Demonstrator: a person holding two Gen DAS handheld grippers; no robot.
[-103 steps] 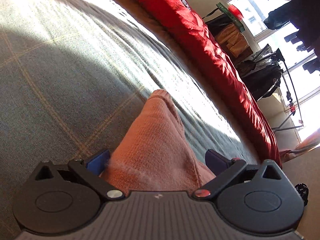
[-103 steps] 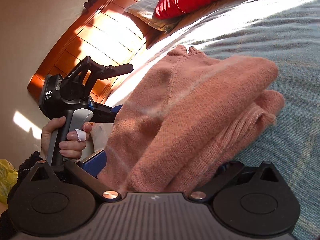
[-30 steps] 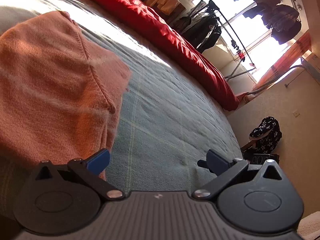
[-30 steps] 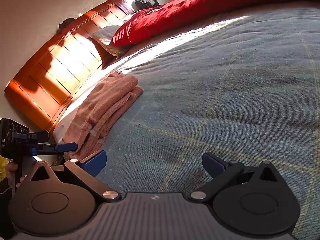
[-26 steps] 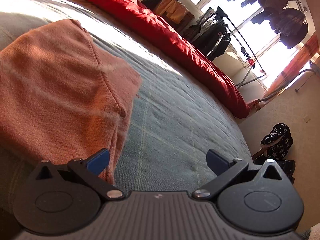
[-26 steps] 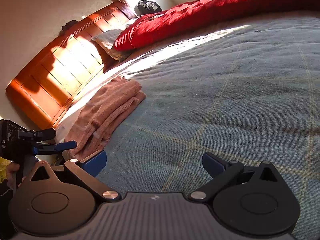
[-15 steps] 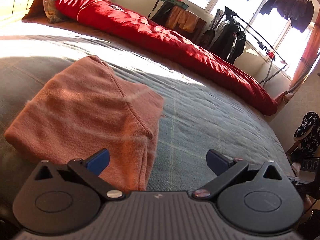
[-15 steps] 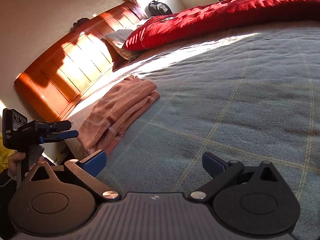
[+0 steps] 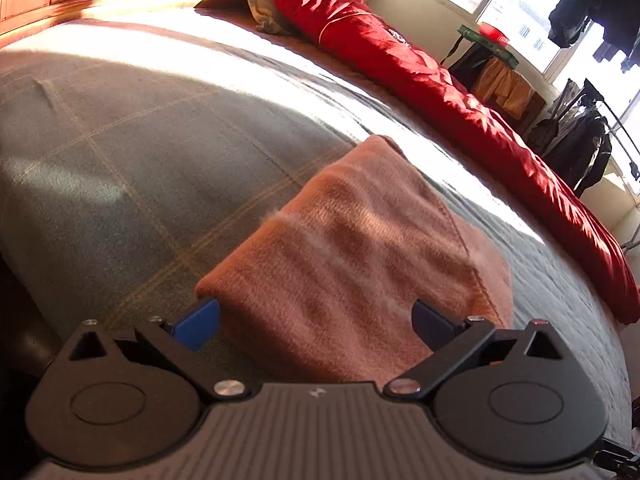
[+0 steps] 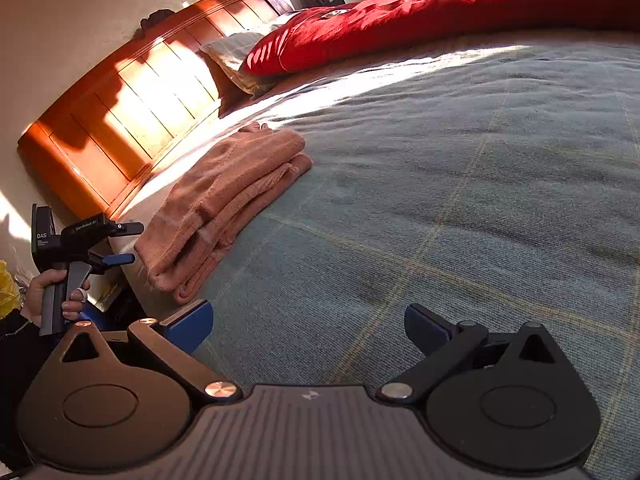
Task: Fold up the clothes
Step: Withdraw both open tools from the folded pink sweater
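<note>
A wide stretch of grey-green checked blanket (image 10: 460,184) is lying bare ahead of the right gripper (image 10: 308,326), whose fingers are standing spread with nothing between them. The folded pink sweater (image 10: 228,196) is sitting near the bed's edge at its left, directly ahead of the left gripper (image 9: 316,318), while a red duvet (image 10: 420,8) is banking up along the far side. A wooden headboard (image 10: 120,108) and a pillow (image 10: 232,56) are closing off that end.
</note>
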